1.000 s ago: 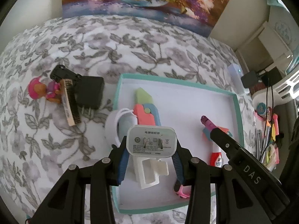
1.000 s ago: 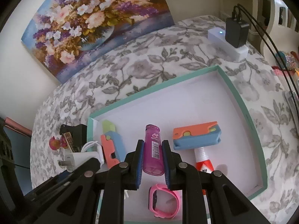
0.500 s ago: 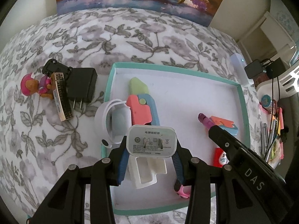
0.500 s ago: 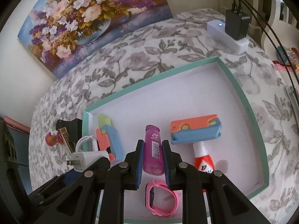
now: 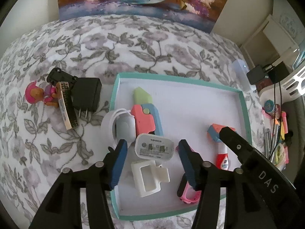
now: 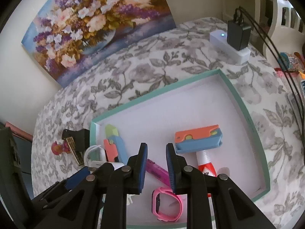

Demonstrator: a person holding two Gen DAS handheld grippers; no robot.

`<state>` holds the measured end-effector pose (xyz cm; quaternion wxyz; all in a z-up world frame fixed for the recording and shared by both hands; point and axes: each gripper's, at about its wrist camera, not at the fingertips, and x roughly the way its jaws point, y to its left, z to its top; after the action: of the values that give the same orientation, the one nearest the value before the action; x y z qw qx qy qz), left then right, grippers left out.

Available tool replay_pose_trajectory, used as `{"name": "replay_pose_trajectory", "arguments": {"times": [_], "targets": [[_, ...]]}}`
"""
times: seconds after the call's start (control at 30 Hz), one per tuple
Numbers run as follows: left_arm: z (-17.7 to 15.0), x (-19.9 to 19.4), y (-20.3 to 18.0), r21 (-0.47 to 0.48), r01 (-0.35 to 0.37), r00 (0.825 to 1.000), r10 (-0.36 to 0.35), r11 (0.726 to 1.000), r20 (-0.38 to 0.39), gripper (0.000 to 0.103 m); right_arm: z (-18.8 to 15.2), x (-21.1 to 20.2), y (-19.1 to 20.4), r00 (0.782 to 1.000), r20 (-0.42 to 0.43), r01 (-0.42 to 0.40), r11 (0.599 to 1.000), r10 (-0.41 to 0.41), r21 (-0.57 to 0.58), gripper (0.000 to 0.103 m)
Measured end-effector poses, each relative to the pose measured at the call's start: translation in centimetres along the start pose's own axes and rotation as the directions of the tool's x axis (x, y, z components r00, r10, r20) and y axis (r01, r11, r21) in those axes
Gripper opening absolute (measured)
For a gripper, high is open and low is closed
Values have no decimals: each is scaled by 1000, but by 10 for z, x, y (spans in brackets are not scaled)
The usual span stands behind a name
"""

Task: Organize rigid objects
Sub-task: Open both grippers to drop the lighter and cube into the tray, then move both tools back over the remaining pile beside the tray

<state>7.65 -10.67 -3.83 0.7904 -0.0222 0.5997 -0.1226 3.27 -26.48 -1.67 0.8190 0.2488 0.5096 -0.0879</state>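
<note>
My left gripper hangs over the teal-rimmed tray, its jaws opening. The white charger lies on the tray floor between the blue pads, which do not touch it. A white plastic bracket sits just below it. My right gripper stands a narrow gap open over the same tray. The magenta bottle lies slantwise on the floor beneath it, free of the pads. A pink watch lies nearer the front rim.
In the tray lie two coral-and-blue toy knives and a red-white glue bottle. A coiled white cable rests on the left rim. Left of the tray lie a black adapter, a patterned bar and a pink figurine.
The left jaws have spread and the white charger has dropped from them onto the tray floor. The magenta bottle, held upright by the right pads before, now lies slanted in the tray.
</note>
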Motion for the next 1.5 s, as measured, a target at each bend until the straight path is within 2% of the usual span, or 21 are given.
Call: {"name": "replay_pose_trajectory", "arguments": {"times": [0.33, 0.5, 0.57, 0.6, 0.67, 0.73, 0.8, 0.93, 1.1, 1.2, 1.3, 1.43, 1.5], "targets": [[9, -12, 36, -108, 1, 999, 3, 994, 37, 77, 1, -1, -5, 1000, 7, 11, 1000, -11, 18, 23], [12, -24, 57, -160, 3, 998, 8, 987, 65, 78, 0, 3, -2, 1000, -8, 24, 1000, -24, -1, 23], [13, -28, 64, -182, 5, 997, 9, 983, 74, 80, -1, 3, 1, 999, -8, 34, 999, -34, -12, 30], [13, -29, 66, -188, 1, 997, 14, 982, 78, 84, -1, 4, 3, 999, -8, 42, 999, -42, -19, 32], [14, -33, 73, -204, -16, 996, 35, 979, 87, 86, -2, 5, 6, 998, -8, 56, 998, -56, -32, 46], [15, -35, 79, -216, -41, 994, 62, 976, 90, 87, -3, 5, 10, 998, -5, 70, 996, -70, -49, 53], [15, -36, 87, -228, -71, 991, 94, 971, 92, 87, -4, 7, 14, 997, -4, 81, 994, -81, -68, 54], [16, -35, 101, -255, -135, 984, 160, 957, 80, 95, -6, 10, 21, 995, -4, 102, 990, -103, -93, 63], [16, -33, 117, -293, -172, 978, 199, 941, 64, 95, -9, 15, 27, 993, -9, 119, 986, -121, -121, 69], [15, -33, 124, -310, -194, 974, 221, 931, 54, 95, -11, 17, 32, 991, -2, 131, 981, -133, -140, 82], [15, -33, 131, -324, -202, 972, 230, 924, 52, 95, -13, 19, 38, 991, 2, 133, 978, -135, -160, 85], [16, -36, 136, -329, -203, 969, 239, 922, 70, 95, -17, 20, 45, 992, 12, 129, 975, -129, -182, 103], [17, -38, 138, -324, -216, 965, 253, 921, 76, 95, -18, 19, 49, 992, 25, 126, 974, -124, -188, 103]]}}
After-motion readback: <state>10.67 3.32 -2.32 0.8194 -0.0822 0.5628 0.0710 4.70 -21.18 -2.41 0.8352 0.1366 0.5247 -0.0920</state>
